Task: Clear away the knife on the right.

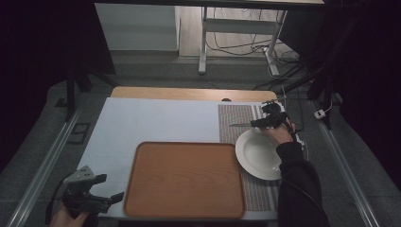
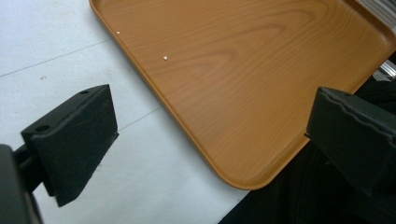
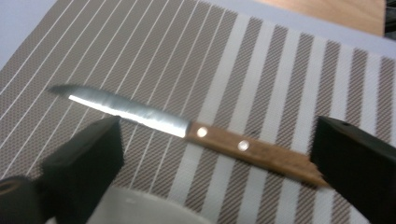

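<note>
Between the right fingers: a knife (image 3: 187,130) lies flat on the striped mat (image 3: 196,60), its wooden handle reaching toward one finger and its blade pointing past the other.
Right gripper (image 1: 265,119): held by a hand over the far end of the mat, jaws spread wide in its own view, with clear gaps on both sides of the knife; no contact with it can be made out.
Right fingers (image 3: 88,154): black blocks, well apart, one either side of the knife.
Knife from above: a thin sliver (image 1: 242,125) sticking out leftward from the gripper, just beyond the plate.
Plate (image 1: 257,153): white, resting on the mat, its rim just below the right fingers and close beside the tray's right edge.
Left gripper (image 1: 106,187): held at the near left corner of the table, jaws wide and holding nothing.
Left fingers (image 2: 79,135): one over the white table cover (image 2: 42,42), the other past the tray's near corner.
Tray (image 2: 261,79): brown with a wood grain, bare apart from a couple of tiny pale specks, its rounded corner lying between the left fingers.
</note>
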`<state>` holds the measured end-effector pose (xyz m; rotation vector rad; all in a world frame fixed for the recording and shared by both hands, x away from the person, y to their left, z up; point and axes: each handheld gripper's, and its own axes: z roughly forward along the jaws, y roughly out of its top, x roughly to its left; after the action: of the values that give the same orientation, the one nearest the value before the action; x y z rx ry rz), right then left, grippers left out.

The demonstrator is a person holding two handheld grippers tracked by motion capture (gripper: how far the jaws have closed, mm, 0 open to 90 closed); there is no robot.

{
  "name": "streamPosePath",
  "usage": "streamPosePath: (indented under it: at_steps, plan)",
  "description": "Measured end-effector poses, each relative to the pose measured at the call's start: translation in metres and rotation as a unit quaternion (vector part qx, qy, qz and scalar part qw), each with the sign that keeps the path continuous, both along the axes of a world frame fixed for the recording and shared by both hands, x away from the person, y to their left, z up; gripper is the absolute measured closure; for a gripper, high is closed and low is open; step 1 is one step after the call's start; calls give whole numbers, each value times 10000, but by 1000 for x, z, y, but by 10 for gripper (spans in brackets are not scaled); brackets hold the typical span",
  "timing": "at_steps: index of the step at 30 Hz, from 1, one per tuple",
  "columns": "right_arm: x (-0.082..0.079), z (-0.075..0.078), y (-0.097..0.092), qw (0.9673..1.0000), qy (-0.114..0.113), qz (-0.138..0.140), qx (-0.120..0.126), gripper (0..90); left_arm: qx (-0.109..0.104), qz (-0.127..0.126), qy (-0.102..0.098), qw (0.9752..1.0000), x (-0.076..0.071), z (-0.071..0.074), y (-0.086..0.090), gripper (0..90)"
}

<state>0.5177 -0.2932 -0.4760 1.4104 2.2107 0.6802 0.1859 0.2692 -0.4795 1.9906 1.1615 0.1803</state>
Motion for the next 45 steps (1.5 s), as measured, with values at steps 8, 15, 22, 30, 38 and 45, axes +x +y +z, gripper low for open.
streamPosePath:
  at_steps: [8, 15, 22, 30, 38, 45]
  plan:
    - [18, 2, -11, 9999, 145, 54, 18, 562, -7, 3, 2, 10000, 0, 0, 0, 19]
    - [30, -2, -23, 9995, 321, 50, -34, 895, 7, 0, -8, 10000, 0, 0, 0, 20]
    - [37, -13, -35, 9991, 372, -176, -118, 896, 29, -4, -20, 10000, 0, 0, 0, 20]
    - [43, -20, -45, 9987, 399, -278, -141, 896, 43, -9, -22, 10000, 0, 0, 0, 21]
    - [35, -17, -54, 9976, 660, -222, -61, 895, 59, -14, -29, 10000, -1, 0, -1, 21]
    - [15, -14, -58, 9955, 931, 83, -184, 896, 69, -19, -25, 10000, -1, 0, -2, 21]
